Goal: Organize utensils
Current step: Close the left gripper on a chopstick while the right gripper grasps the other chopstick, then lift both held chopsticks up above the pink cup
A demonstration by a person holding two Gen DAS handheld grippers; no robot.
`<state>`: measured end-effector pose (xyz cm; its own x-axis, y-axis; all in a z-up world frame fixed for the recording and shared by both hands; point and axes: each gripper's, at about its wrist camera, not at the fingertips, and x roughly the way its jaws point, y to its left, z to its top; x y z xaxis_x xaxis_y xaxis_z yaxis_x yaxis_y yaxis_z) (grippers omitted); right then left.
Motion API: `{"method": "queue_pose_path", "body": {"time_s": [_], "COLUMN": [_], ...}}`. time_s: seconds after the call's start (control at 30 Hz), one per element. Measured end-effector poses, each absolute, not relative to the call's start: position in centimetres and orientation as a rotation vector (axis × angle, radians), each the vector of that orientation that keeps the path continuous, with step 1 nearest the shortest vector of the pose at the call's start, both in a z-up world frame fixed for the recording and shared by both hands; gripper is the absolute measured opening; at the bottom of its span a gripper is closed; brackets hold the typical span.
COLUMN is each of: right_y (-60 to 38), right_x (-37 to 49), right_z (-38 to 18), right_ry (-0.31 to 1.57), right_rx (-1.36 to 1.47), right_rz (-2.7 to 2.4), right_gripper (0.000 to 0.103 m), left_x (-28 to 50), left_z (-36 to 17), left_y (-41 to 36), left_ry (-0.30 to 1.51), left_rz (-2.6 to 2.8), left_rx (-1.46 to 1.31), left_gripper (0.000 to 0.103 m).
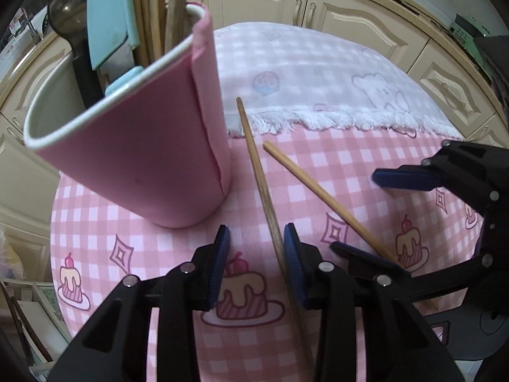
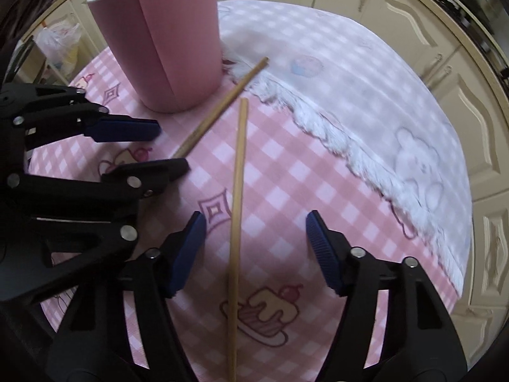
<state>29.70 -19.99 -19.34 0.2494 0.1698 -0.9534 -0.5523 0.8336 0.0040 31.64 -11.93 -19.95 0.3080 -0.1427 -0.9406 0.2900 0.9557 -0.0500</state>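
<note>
A pink utensil holder stands on the checked tablecloth; it also shows in the right wrist view. It holds wooden sticks and a light blue utensil. Two wooden chopsticks lie on the cloth. The darker chopstick runs between the fingers of my open left gripper, close to the right pad. The lighter chopstick lies between the fingers of my open right gripper, touching neither pad. The lighter one also shows in the left wrist view.
A white fringed towel covers the far half of the round table. Cream cabinet doors ring the table. The two grippers sit close together, the right gripper just right of the left one.
</note>
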Motion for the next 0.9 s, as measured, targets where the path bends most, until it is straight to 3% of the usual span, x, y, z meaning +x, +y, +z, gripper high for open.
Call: {"method": "queue_pose_path", "body": {"time_s": [0.07,0.17,0.27,0.57,0.9], "right_y": [-19.8,-20.2,-20.6,-25.6,-28.5], "right_x": [29.9,30.0,29.9,28.0,24.8], "right_z": [-19.2,-19.0,-19.0,-17.2,-13.2], "right_ry": [1.217,1.211,1.213,1.145,0.954], "right_rx": [-0.365,-0.363,-0.371,-0.134,0.129], "right_rz": [0.529,0.515,0.498,0.433,0.457], "right_gripper": [0.045,0.018,0.006,0.005,0.005], "left_x": [31.9,31.9,31.5,28.2,24.8], "left_z": [-20.0,-20.0,-20.1,-18.9,-13.2], "left_y": [-11.6,-11.6,-12.0,-12.0,-10.4], "left_ry": [1.224,1.204,1.192,1.113,0.898], "left_rz": [-0.299,-0.310,-0.339,-0.401,-0.506], "left_rx": [0.117,0.129,0.134,0.134,0.044], "left_gripper": [0.032,0.009,0.006,0.005,0.005]}}
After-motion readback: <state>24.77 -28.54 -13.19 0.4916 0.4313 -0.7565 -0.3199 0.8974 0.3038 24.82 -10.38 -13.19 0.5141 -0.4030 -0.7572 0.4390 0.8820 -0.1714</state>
